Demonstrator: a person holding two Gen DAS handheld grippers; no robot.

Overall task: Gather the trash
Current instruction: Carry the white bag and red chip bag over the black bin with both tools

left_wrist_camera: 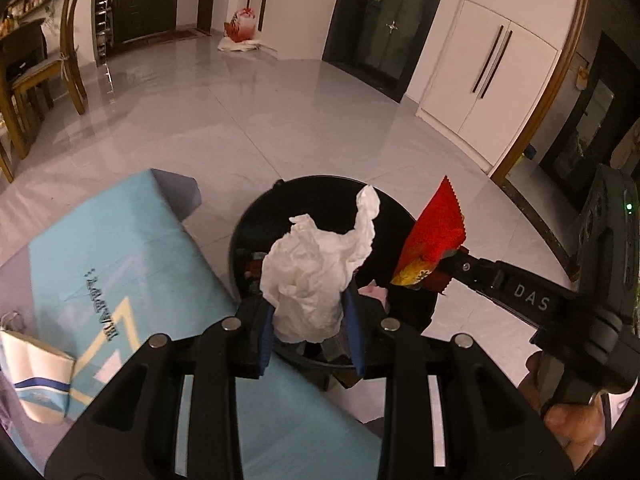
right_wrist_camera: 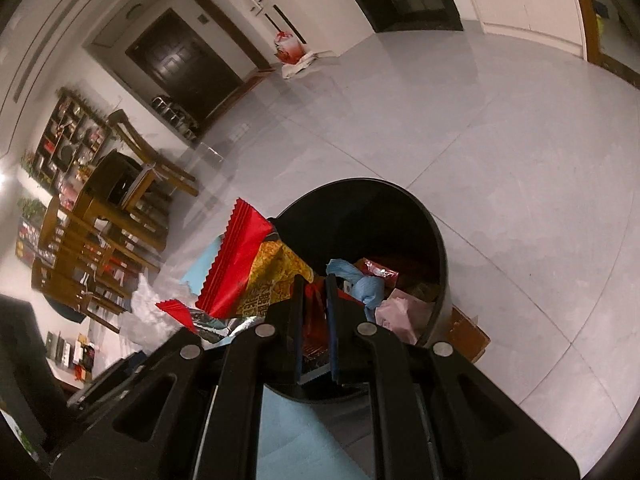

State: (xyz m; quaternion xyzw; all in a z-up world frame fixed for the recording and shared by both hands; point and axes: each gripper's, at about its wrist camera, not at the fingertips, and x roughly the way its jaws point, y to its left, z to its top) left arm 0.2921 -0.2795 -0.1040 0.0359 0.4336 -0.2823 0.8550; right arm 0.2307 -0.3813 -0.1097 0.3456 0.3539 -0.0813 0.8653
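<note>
Trash bin (left_wrist_camera: 256, 216), black and round, stands on the grey floor just beside the blue-clothed table (left_wrist_camera: 132, 240), with scraps already inside. Above its mouth the left gripper (left_wrist_camera: 312, 320) pinches a crumpled white tissue (left_wrist_camera: 312, 276). The right gripper (right_wrist_camera: 314, 300), nearly closed, clamps a red and yellow wrapper (right_wrist_camera: 244, 264) over the bin's rim.

"HAPPY" on the light-blue tablecloth (left_wrist_camera: 120, 264), "DAS" on the right claw (left_wrist_camera: 444, 276)

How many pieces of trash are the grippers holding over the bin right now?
2: a crumpled white tissue in the left gripper, a red snack wrapper in the right gripper.
</note>
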